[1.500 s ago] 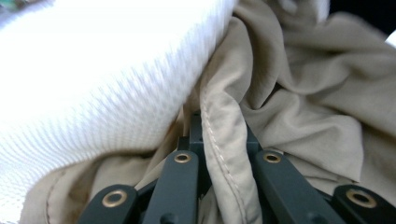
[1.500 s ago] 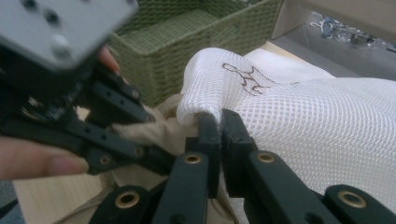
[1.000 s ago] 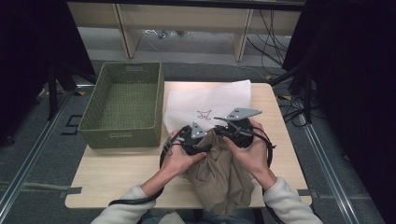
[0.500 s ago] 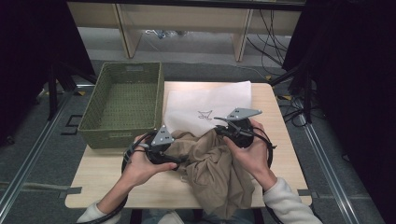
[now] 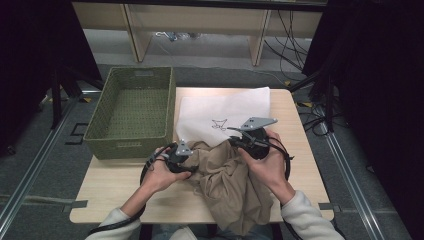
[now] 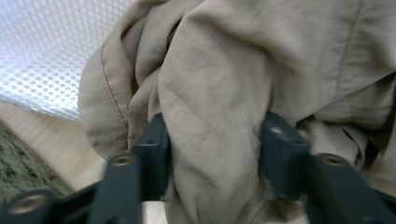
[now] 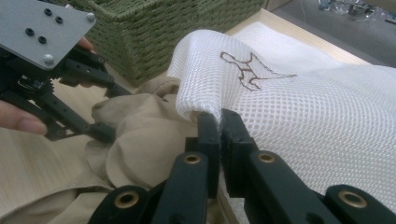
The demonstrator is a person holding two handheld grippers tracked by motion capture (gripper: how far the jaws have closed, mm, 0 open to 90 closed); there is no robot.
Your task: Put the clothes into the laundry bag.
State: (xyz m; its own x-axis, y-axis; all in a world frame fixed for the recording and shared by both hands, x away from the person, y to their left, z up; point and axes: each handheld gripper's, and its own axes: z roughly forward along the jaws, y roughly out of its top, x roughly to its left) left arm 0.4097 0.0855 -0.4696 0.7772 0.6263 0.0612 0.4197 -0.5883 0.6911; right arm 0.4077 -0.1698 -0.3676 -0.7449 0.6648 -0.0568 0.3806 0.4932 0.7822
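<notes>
A crumpled tan garment [image 5: 225, 185] lies at the table's front and hangs over its edge. My left gripper [image 5: 193, 163] meets it from the left. In the left gripper view its jaws [image 6: 212, 135] have just been closing and now press both sides of a thick fold of the garment [image 6: 224, 70]. My right gripper [image 5: 234, 140] is shut on the near edge of a white mesh bag [image 5: 225, 105] with a small drawn figure. The right gripper view shows that pinch [image 7: 215, 119], the lifted mesh [image 7: 303, 107], the garment [image 7: 140, 140] below it and the left gripper [image 7: 109, 112] beyond.
A green woven basket [image 5: 127, 145] stands at the table's left, close behind the left hand, and also shows in the right gripper view [image 7: 154, 28]. Bare wooden tabletop [image 5: 115, 190] lies in front of the basket. Shelving and cables sit on the floor beyond the table.
My left hand pulled left, away from the right hand, drawing the garment out, then sank a little. Its jaws now grip a fold of cloth. The right gripper has kept still.
</notes>
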